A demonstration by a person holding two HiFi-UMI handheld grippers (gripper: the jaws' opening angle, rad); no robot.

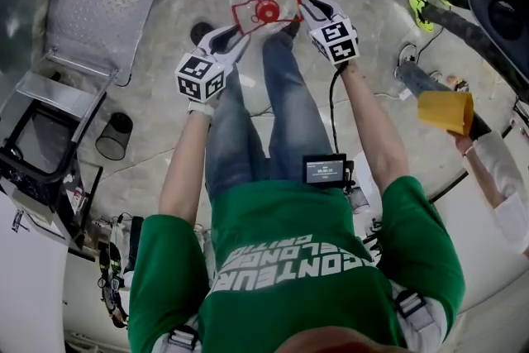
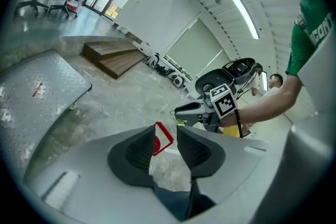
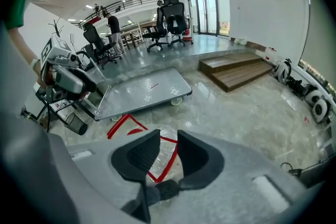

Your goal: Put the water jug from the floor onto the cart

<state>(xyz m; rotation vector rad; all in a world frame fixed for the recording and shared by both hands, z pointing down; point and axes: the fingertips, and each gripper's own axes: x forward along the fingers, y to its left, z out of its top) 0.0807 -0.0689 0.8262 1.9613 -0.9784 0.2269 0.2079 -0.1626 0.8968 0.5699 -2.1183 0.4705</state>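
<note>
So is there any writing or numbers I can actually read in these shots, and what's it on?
"CONTEUR", upside down, white on the green T-shirt; its other line is unreadable.
Small screen: lit figures, too small to read.
Left gripper and right gripper: square black-and-white markers only, no words.

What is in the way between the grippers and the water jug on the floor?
Nothing that I can see. The left gripper and the right gripper are both open and close to the top of the jug, one on each side, with only air between them and it.
</note>
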